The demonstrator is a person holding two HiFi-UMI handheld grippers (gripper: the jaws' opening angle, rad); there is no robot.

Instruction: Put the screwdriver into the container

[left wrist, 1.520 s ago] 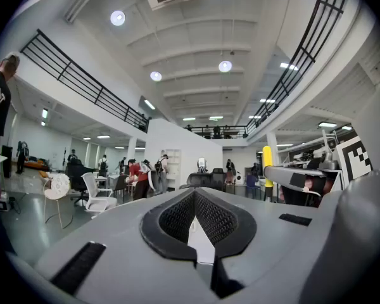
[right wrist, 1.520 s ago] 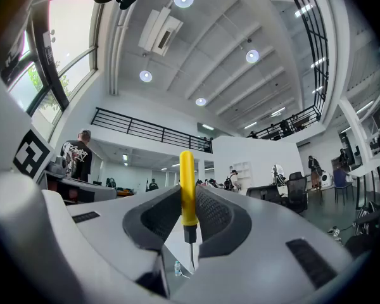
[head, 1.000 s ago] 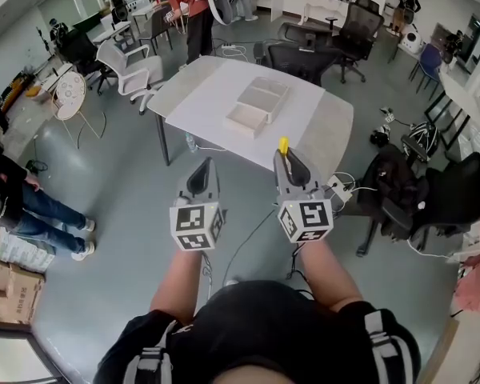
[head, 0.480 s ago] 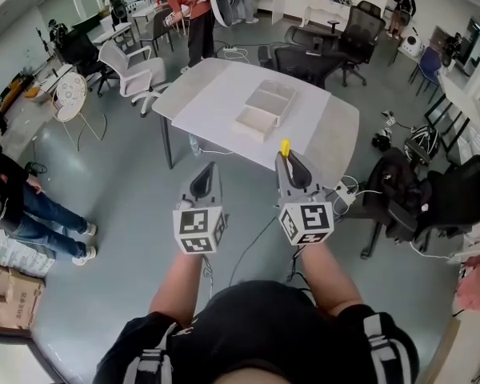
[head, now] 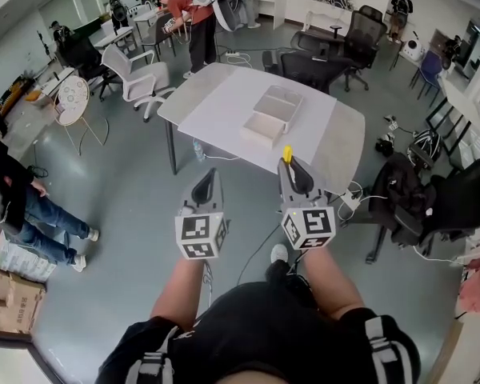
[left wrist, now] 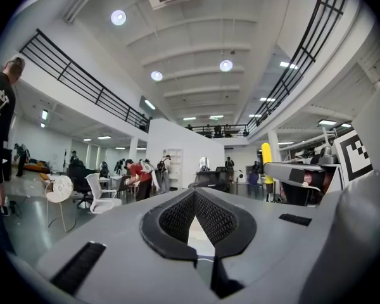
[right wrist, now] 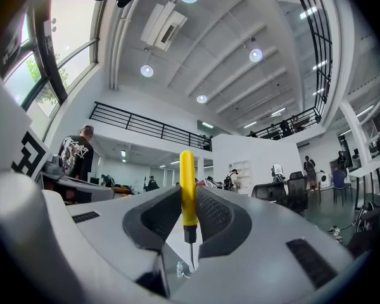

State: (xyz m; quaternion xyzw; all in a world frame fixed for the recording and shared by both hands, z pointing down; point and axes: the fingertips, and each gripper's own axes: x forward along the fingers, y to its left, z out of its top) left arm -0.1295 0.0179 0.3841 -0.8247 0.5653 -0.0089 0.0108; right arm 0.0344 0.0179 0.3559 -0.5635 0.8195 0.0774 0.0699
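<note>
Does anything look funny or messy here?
Nothing is spilled or broken. One small oddity: the right claw holds the screwdriver backwards, with its yellow handle poking out past the tips and its metal end pointing back into the claw. The container sits tidy on the table.

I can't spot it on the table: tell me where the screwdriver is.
The screwdriver is clamped in the right hand-held gripper, yellow handle poking out beyond the jaws, near the table's front edge in head view.

A large open-plan office: swivel chairs [head: 136,77] stand around the tabletop [head: 340,138], and a railed mezzanine [left wrist: 76,81] runs above it.
</note>
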